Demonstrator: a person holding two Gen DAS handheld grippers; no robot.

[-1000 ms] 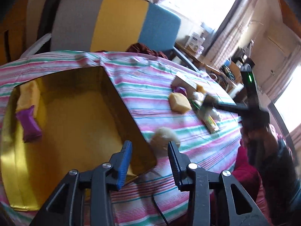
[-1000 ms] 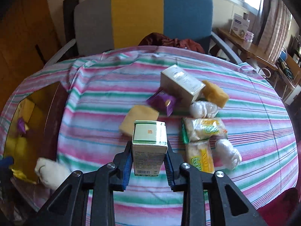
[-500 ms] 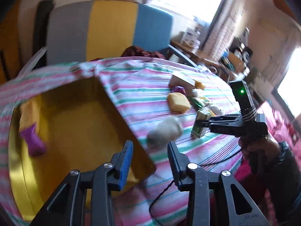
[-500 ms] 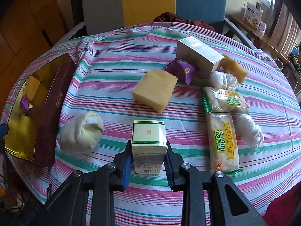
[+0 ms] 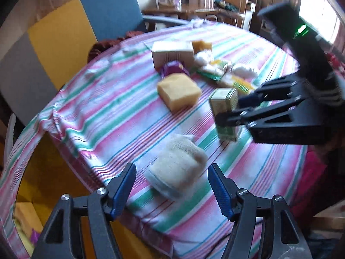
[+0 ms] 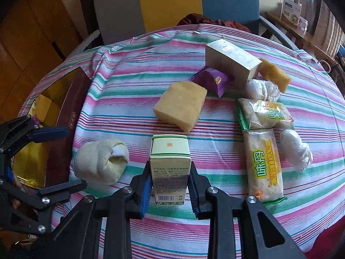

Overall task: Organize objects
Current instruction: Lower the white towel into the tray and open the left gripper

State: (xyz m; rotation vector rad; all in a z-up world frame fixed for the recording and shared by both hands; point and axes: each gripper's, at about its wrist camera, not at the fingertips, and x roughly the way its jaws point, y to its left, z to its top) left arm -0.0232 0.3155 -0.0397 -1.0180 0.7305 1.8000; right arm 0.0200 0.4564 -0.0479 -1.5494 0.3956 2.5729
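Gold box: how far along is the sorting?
Early. Done: the gold box holds only a purple packet and yellow pieces. In hand: the right claw is shut on the green carton; the left claw is opening around the rolled sock without touching it. Left: the sponge, snack packs and the rest on the tablecloth.

A round table with a striped cloth of pink, green and white point(image 6: 138, 90) fills the middle of the room. Behind it stands a soft chair with a back in three colours, grey, yellow and blue point(image 6: 172, 4). A dark red cloth point(image 6: 207, 20) lies bunched on the chair seat. On the left are brown wooden cupboard doors point(image 6: 28, 32). On the right a long wooden shelf point(image 6: 295, 28) holds a white box point(image 6: 291, 9). Bright daylight comes in through a window point(image 5: 323, 10) with striped curtains point(image 6: 332, 30).
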